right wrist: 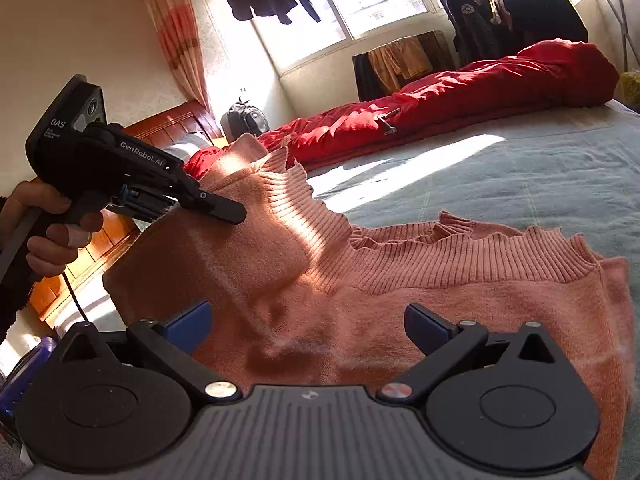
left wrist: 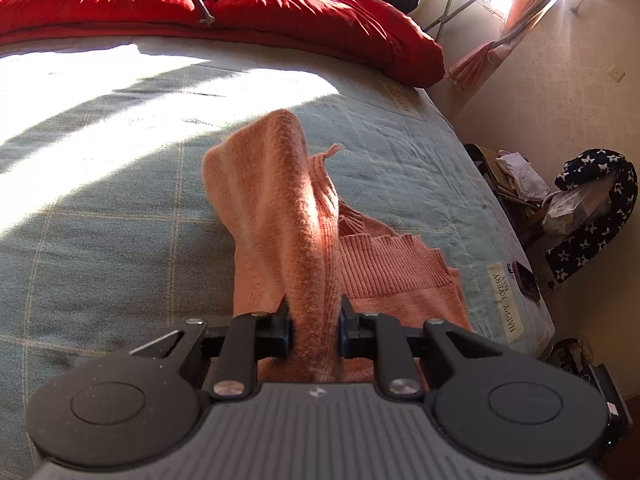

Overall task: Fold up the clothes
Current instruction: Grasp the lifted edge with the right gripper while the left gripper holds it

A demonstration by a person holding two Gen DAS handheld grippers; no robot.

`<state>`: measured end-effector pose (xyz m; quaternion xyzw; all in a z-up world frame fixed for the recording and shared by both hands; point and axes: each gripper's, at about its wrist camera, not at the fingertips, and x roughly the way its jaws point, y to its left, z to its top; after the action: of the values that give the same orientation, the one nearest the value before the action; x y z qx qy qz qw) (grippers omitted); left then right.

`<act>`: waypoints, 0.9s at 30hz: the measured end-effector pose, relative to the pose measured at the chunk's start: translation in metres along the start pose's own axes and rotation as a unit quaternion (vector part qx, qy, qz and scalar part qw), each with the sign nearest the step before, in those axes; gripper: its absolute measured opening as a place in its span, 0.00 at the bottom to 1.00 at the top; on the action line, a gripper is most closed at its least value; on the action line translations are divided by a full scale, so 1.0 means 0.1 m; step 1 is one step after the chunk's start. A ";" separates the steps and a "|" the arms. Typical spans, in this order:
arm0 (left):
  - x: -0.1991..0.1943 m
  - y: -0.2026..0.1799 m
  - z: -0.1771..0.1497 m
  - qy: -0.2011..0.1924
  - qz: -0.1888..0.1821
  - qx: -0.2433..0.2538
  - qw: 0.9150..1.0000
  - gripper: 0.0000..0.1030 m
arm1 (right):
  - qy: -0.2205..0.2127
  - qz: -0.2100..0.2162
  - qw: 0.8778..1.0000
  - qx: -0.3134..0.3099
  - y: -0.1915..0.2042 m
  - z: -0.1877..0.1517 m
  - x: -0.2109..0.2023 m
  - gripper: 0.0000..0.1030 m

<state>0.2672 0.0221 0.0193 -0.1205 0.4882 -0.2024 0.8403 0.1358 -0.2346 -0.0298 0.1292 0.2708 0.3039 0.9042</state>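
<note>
A salmon-pink knit sweater (left wrist: 272, 200) lies on the pale blue bed sheet (left wrist: 100, 220). My left gripper (left wrist: 314, 316) is shut on a fold of it and holds that part lifted off the bed, with the ribbed hem drooping behind. In the right wrist view the sweater (right wrist: 440, 300) spreads flat to the right, while its left side rises to the left gripper (right wrist: 224, 210), which a hand holds. My right gripper (right wrist: 308, 320) stands open just over the sweater's body, with its blue pads wide apart and pressing on nothing.
A red quilt (left wrist: 240, 8) lies along the far side of the bed. A dark phone (left wrist: 526, 280) rests near the bed's right edge, beside a chair draped in star-patterned cloth (left wrist: 592, 208). A wooden headboard (right wrist: 168, 124), a backpack (right wrist: 244, 120) and hanging clothes (right wrist: 500, 12) stand by the window.
</note>
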 end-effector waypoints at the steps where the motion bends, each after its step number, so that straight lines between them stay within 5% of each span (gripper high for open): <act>1: -0.01 0.02 0.01 0.000 0.002 -0.003 1.000 0.18 | 0.007 0.007 1.000 -0.013 0.04 0.03 0.05 1.00; 14: -0.09 0.78 -0.18 0.014 -0.005 -0.096 0.995 0.17 | 0.100 0.069 0.992 -0.023 0.43 0.45 0.83 1.00; 21: -0.08 0.81 -0.15 0.027 -0.035 -0.070 0.997 0.17 | 0.143 0.043 0.988 -0.028 0.95 0.62 1.20 1.00; 27: -0.07 0.82 -0.12 0.044 -0.081 -0.028 0.995 0.17 | 0.137 -0.009 0.990 -0.025 1.35 0.65 1.33 1.00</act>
<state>0.2721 0.0982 -0.0144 -0.1739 0.5189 -0.2608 0.7953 0.1967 -0.0510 0.0234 0.0608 0.3856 0.3172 0.8643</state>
